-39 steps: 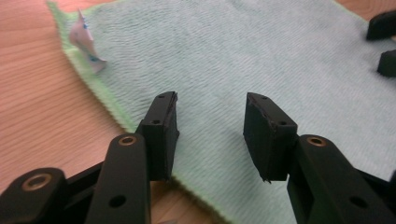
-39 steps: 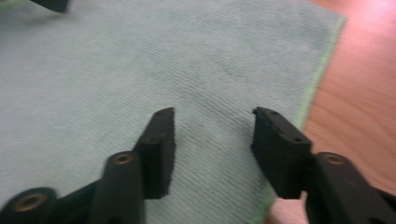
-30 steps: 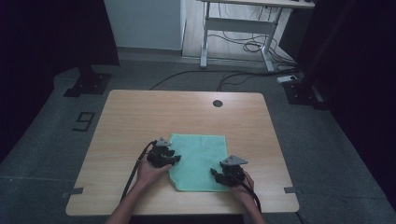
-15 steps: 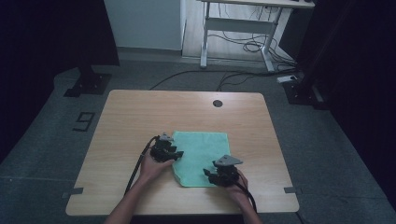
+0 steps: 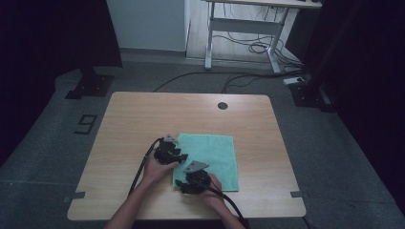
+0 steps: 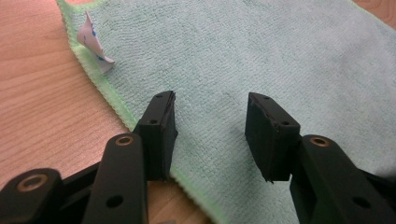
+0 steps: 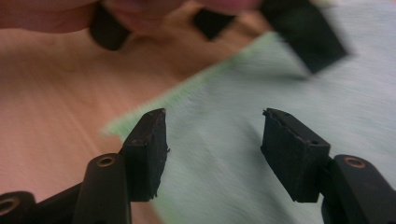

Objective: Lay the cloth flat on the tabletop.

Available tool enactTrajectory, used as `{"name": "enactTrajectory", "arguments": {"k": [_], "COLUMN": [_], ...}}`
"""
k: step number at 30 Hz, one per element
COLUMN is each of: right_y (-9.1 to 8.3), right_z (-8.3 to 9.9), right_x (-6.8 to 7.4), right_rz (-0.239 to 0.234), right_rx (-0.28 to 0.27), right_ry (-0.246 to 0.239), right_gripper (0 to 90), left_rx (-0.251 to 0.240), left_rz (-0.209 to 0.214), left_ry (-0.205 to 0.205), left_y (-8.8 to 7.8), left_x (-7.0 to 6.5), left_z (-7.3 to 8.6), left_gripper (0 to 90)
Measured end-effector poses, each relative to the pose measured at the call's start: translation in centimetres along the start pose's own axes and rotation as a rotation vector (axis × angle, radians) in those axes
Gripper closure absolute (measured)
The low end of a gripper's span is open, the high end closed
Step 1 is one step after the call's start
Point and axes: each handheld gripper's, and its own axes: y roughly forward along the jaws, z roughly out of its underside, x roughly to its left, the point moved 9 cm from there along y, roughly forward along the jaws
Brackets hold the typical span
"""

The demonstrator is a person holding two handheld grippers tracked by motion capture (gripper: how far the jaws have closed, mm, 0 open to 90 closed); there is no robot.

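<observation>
On the near half of the wooden table [image 5: 143,124], a green cloth [image 5: 215,152] lies flat, spread toward five o'clock from the table's centre, well short of the round hole [image 5: 222,105] at twelve o'clock. A small white tag [image 6: 95,44] stands up from the cloth's stitched edge, seen at ten o'clock in the left gripper view.

Left gripper [image 5: 168,151]: positioned at the cloth's nine o'clock edge, held in the person's left hand [image 5: 155,169]. Its jaws stand apart and have just been opening. In the left gripper view [image 6: 212,135] one jaw sits at the green hem and the other over the pile; the cloth lies beneath them, and nothing is clamped between the pads.

Right gripper [image 5: 191,177]: positioned at the cloth's seven o'clock corner, held in the right hand [image 5: 212,191], just beside the left gripper. Its jaws are also apart and have just been opening. In the right gripper view [image 7: 212,149], which is blurred, the cloth lies under the gap between the jaws with no fabric pinched; the left gripper shows at twelve o'clock there.

A black cable [image 5: 141,171] trails from the left gripper toward six o'clock.
</observation>
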Motion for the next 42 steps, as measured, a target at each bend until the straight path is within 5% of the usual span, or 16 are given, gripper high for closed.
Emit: {"name": "enactTrajectory", "arguments": {"k": [7,15,21,27,29,42], "right_y": [0.8,-0.3,-0.9,0.1,0.5,0.3], "right_z": [-0.2,0.8,-0.5,-0.7,0.0,0.4], "right_x": [1.4,1.6,1.1,1.3,2.1,3.1], "right_rz": [0.032,-0.006,-0.011,-0.033,-0.028,-0.021], "right_rx": [0.003,0.008,-0.057,-0.024,-0.007,-0.019], "right_ry": [-0.015,-0.016,0.008,-0.001,-0.042,-0.038], "right_gripper": [38.1,36.5,39.4,43.5,43.9,43.0], "left_rx": [-0.007,-0.01,-0.018,-0.031,-0.02,-0.005], "left_rz": [0.001,0.005,-0.029,-0.055,-0.062,-0.071], "left_ry": [-0.007,-0.012,-0.021,-0.023,-0.02,-0.037], "left_y": [-0.3,-0.9,-0.9,-0.3,0.0,1.1], "left_x": [0.0,0.5,1.8,2.7,2.9,4.3], "left_z": [0.4,0.7,-0.2,-1.5,-1.6,-2.5], "left_gripper": [51.9,52.9,53.3,54.5,55.9,58.9]}}
